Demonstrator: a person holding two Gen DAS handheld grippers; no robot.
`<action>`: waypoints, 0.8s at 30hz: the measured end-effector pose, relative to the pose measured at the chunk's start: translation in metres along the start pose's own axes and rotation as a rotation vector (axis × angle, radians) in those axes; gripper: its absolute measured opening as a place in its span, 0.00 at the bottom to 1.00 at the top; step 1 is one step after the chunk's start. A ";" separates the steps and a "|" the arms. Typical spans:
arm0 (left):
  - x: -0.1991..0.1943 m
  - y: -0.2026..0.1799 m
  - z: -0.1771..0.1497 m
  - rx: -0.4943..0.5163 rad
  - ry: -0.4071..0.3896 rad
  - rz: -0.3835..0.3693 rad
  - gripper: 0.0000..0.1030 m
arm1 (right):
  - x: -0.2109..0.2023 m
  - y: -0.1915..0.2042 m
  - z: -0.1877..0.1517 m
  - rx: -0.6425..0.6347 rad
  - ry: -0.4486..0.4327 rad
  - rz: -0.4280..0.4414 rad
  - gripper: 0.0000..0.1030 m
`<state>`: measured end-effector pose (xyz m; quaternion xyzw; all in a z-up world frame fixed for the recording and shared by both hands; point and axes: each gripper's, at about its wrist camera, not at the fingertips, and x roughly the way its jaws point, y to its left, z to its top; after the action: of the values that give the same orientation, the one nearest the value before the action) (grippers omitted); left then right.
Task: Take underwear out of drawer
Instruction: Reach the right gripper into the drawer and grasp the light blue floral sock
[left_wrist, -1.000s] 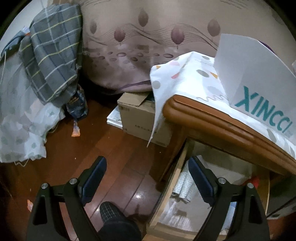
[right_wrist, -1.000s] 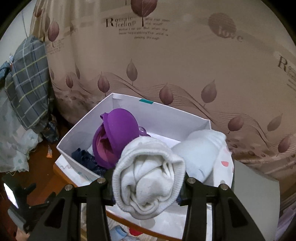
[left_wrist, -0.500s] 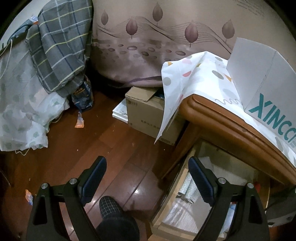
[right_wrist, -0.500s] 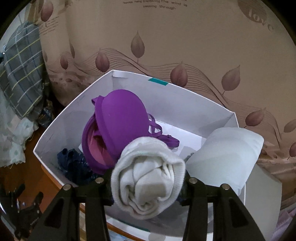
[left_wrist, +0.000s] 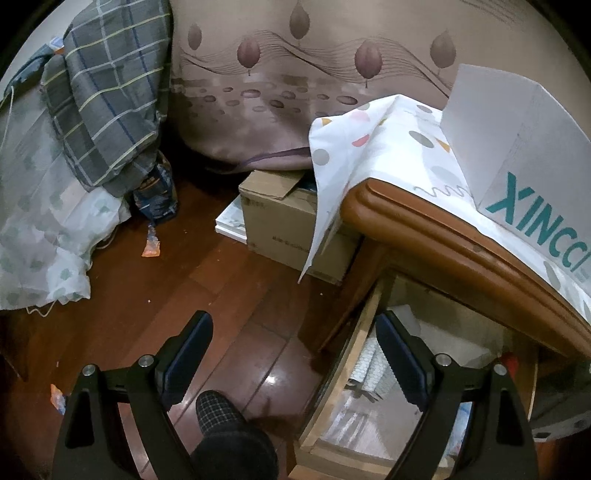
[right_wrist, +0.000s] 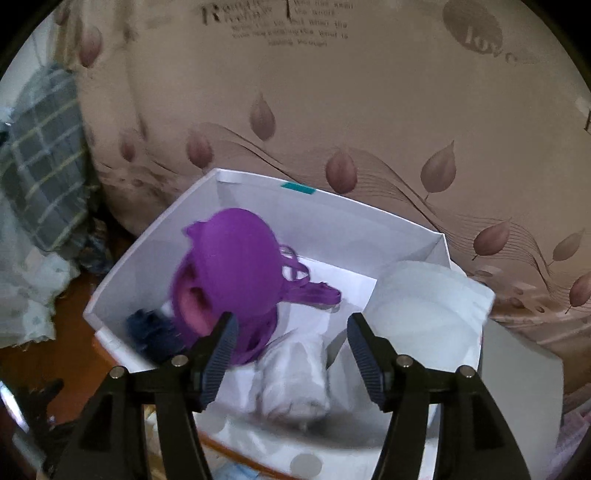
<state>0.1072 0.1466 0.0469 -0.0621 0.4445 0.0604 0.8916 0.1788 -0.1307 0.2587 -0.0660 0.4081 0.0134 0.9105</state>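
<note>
Underwear roll (right_wrist: 291, 373) | lies in white box (right_wrist: 258, 199), below and between right fingers (right_wrist: 221, 347) | fingers opening, not touching it

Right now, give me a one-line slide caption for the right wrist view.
Right gripper opening above the white box, rolled white garment dropping free between its jaws beside the purple bra.

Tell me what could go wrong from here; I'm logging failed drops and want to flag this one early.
1. The right gripper jaws are opening and the white rolled garment is blurred near the front wall of the white box; it may land on the rim or tumble out.
2. The purple bra already stands high in the box, so the roll could knock it.
3. The drawer is open beside the person's foot, a trip hazard.
</note>
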 end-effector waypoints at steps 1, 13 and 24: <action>0.000 -0.001 0.000 0.006 0.002 -0.002 0.85 | -0.009 0.000 -0.005 -0.012 -0.003 0.012 0.61; -0.001 -0.021 -0.007 0.090 0.003 -0.015 0.85 | -0.042 0.005 -0.159 -0.161 0.265 0.125 0.61; 0.004 -0.012 -0.005 0.053 0.028 -0.032 0.85 | 0.076 0.014 -0.260 -0.052 0.610 0.135 0.61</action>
<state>0.1078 0.1346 0.0418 -0.0464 0.4575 0.0333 0.8874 0.0352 -0.1531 0.0296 -0.0630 0.6654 0.0640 0.7410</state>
